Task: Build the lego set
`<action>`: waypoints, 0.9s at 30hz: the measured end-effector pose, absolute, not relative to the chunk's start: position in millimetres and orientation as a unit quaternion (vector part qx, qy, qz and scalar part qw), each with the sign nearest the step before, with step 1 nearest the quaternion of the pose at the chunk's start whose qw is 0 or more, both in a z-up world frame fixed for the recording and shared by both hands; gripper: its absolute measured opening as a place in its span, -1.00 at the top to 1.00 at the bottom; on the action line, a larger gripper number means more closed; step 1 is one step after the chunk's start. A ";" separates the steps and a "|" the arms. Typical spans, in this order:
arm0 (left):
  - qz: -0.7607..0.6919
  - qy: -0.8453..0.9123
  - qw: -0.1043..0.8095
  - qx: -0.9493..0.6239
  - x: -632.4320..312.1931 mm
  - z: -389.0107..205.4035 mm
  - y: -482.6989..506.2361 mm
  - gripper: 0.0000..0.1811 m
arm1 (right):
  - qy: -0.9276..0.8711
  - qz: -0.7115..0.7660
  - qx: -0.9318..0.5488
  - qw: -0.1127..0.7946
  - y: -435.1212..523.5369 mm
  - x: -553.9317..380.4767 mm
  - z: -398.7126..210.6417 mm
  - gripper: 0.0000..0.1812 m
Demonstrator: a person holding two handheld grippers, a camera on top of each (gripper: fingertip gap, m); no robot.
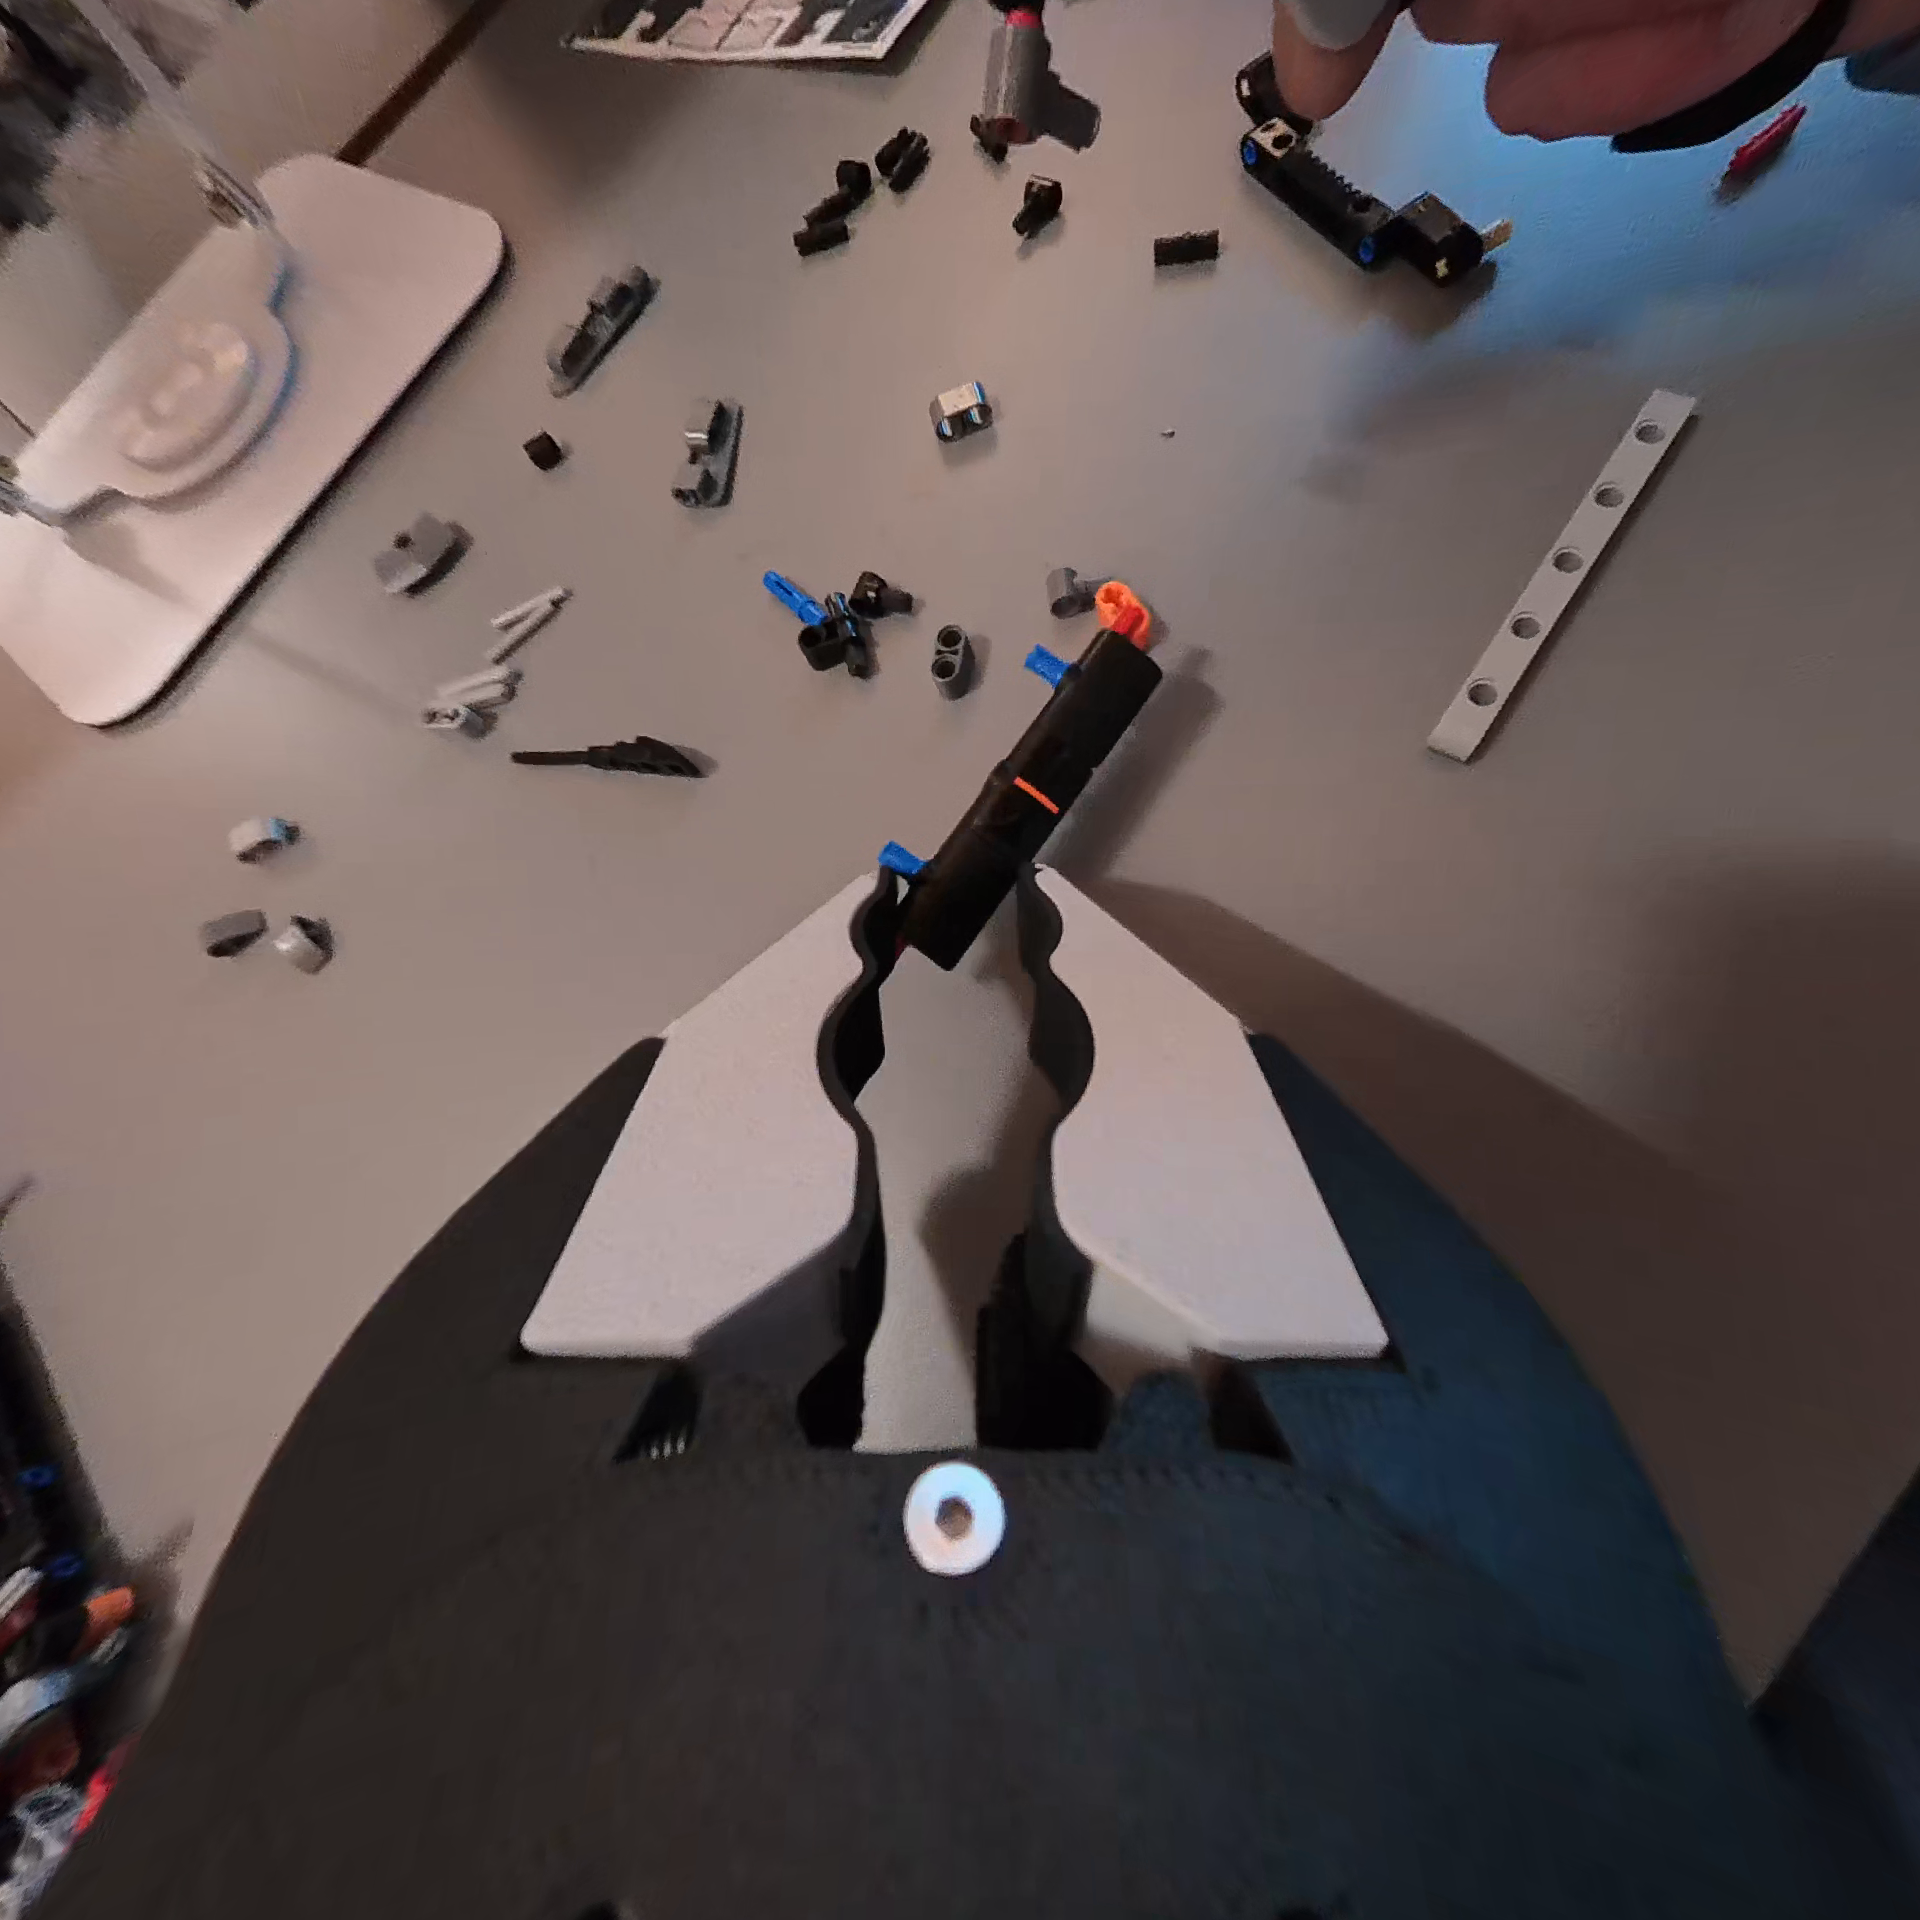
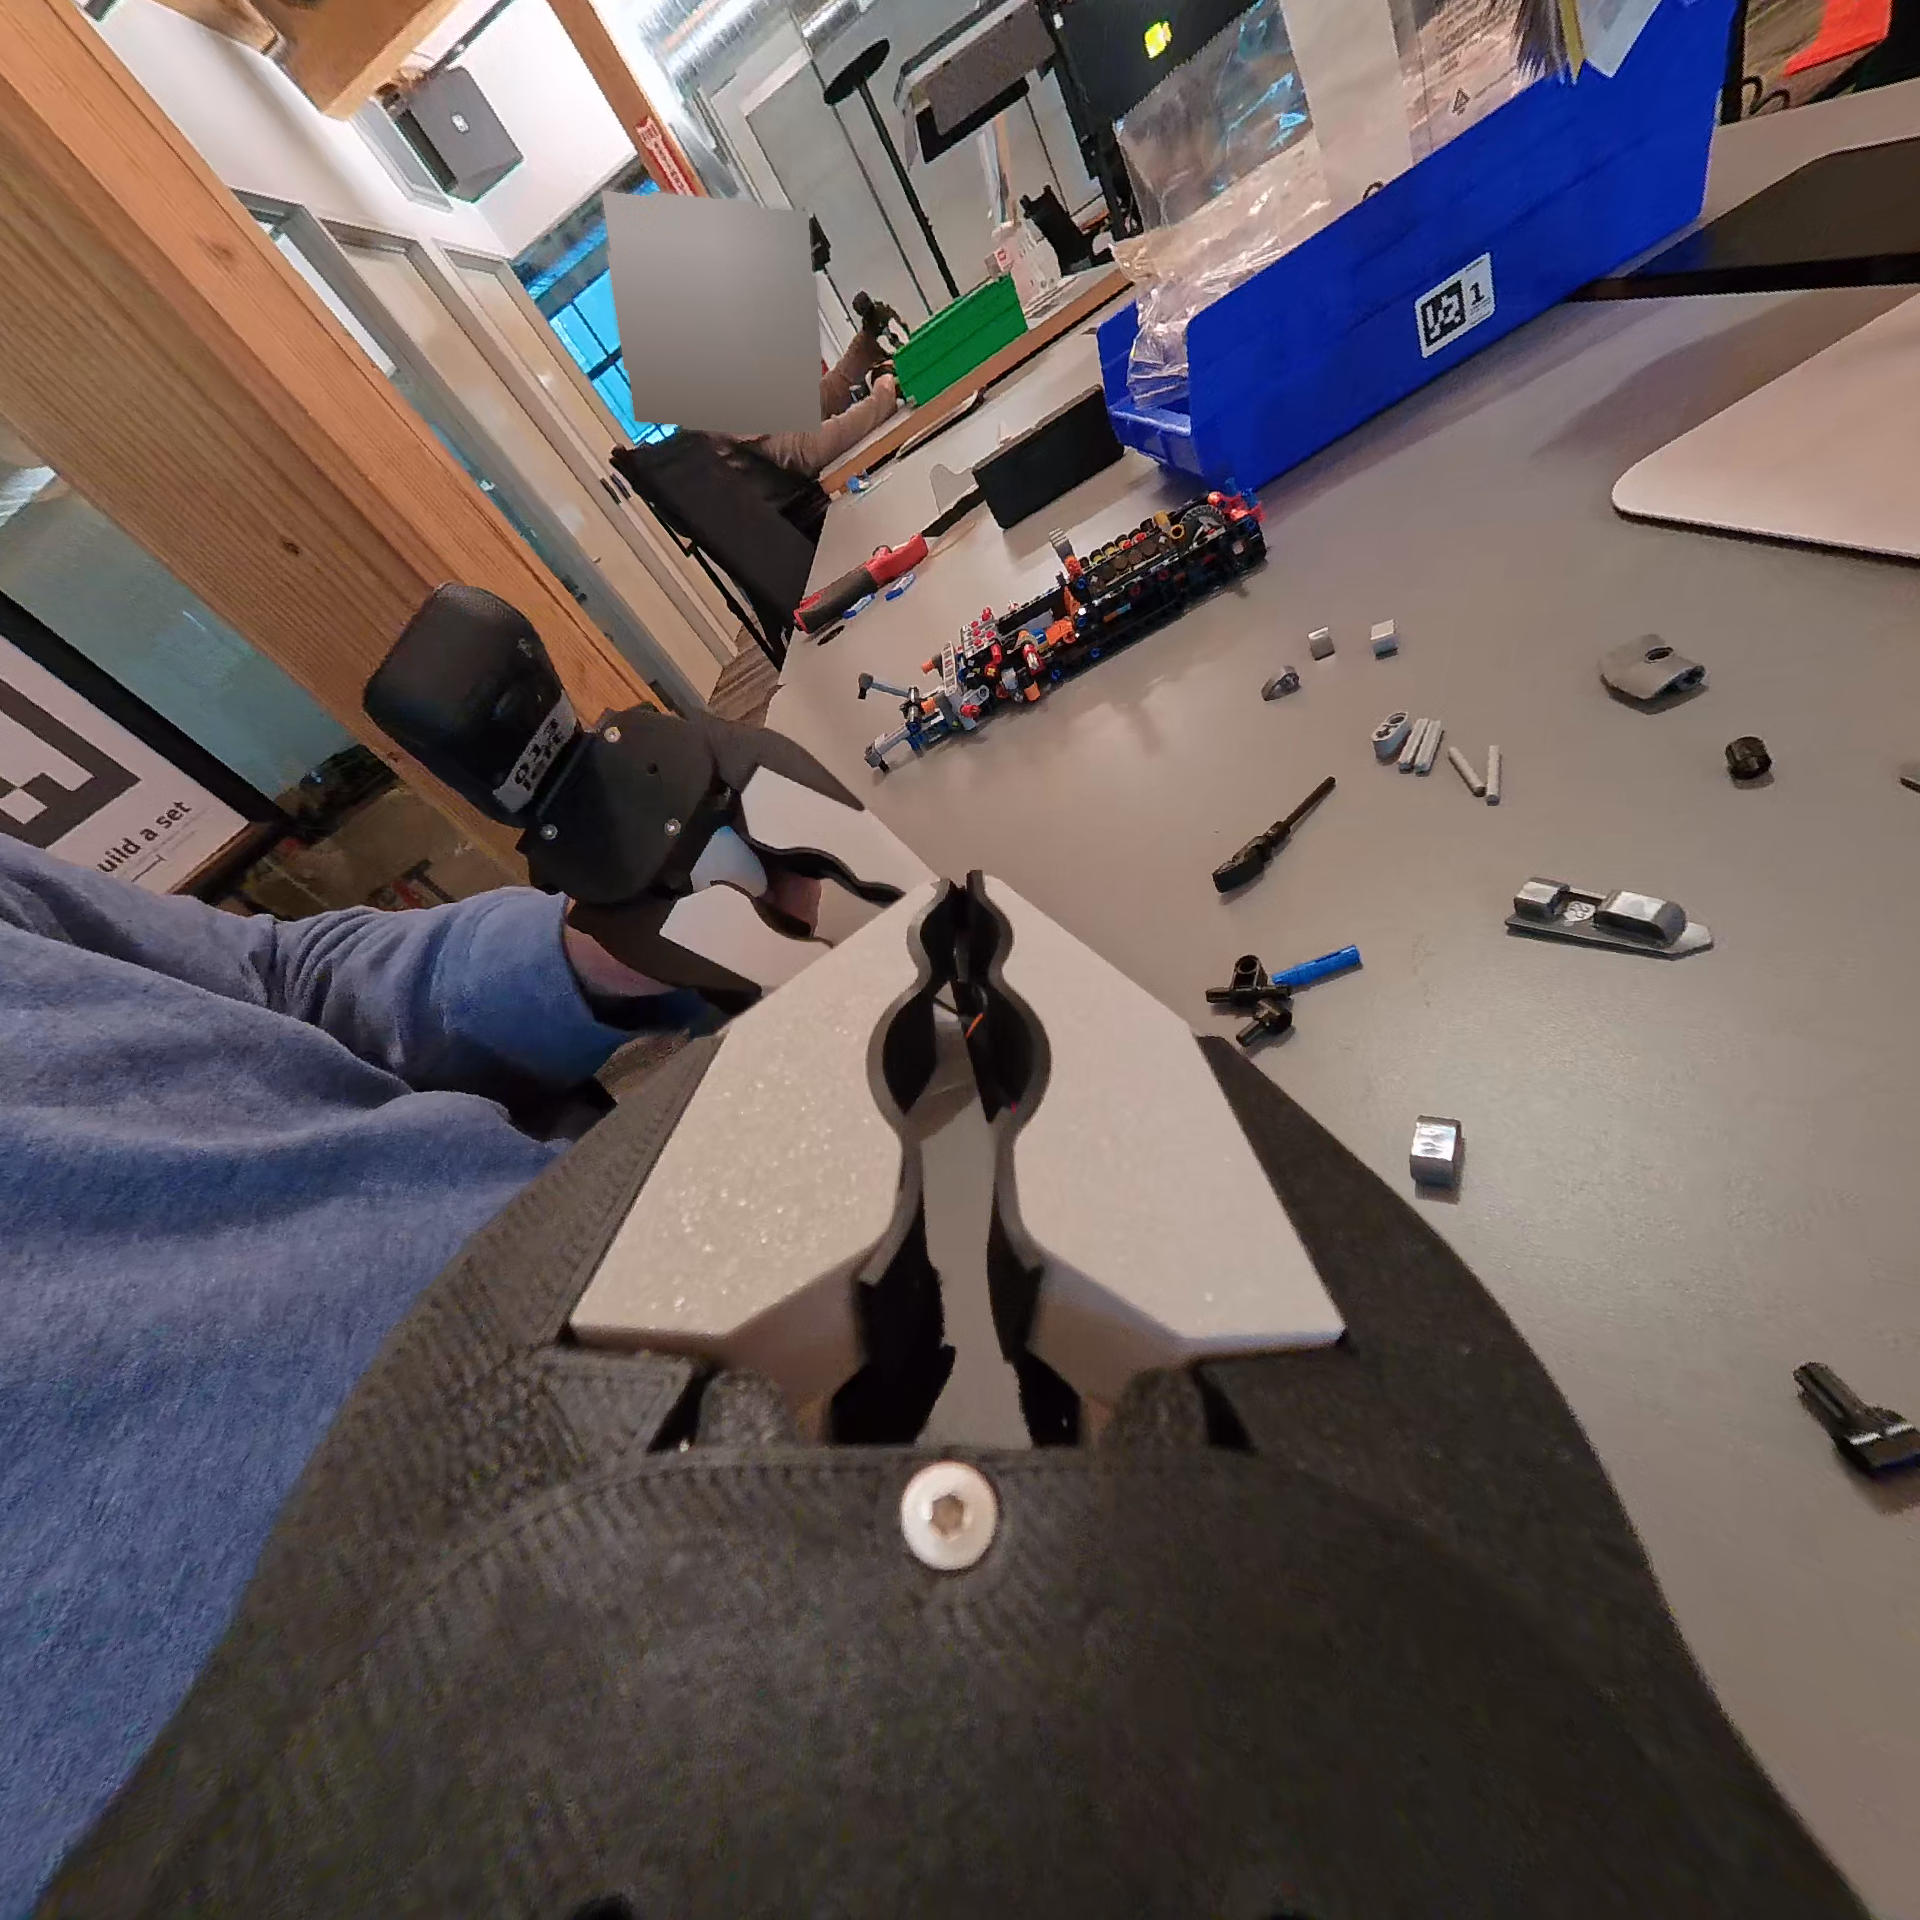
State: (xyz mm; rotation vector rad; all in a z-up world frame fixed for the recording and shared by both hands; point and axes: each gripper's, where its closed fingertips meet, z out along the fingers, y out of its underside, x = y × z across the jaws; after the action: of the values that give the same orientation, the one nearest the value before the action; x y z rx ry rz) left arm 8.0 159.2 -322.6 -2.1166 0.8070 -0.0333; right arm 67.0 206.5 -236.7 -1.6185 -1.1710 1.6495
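We find the left gripper (image 1: pixel 951 899) grasping a black sub-assembly (image 1: pixel 1039 795), the right gripper (image 2: pixel 961 914) clenched on a thin black part we cannot identify, one long chassis (image 2: pixel 1081 613) built, and many loose pieces (image 1: pixel 831 623) on the desk (image 1: pixel 1247 582) unplaced.

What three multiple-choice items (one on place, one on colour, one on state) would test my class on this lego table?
1. Where does the grey holed strip lie?
A. on the table, right of the left tongs
B. on the white stand base
C. between the tongs

2. What colour is the piece at the far tip of the black assembly?
A. green
B. orange
C. yellow

3. What state are the left tongs in?
A. wide open and empty
B. lying flat on the table
C. shut on the black assembly

Key:
1 A, since the strip rests flat on the grey table off to the right.
2 B, since the orange piece caps the far end.
3 C, since both fingers press the assembly's near end.
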 end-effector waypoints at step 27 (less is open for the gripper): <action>-0.039 0.363 0.392 -0.844 17.1 -342.8 145.5 0.76 | -0.432 0.622 -0.616 0.219 195.0 56.3 -251.7 1.00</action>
State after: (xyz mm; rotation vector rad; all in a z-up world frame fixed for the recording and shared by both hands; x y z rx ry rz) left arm 17.1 145.5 -342.8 -2.1440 0.9226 -0.0979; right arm 56.3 195.0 -251.7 -1.7044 -1.1943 1.7200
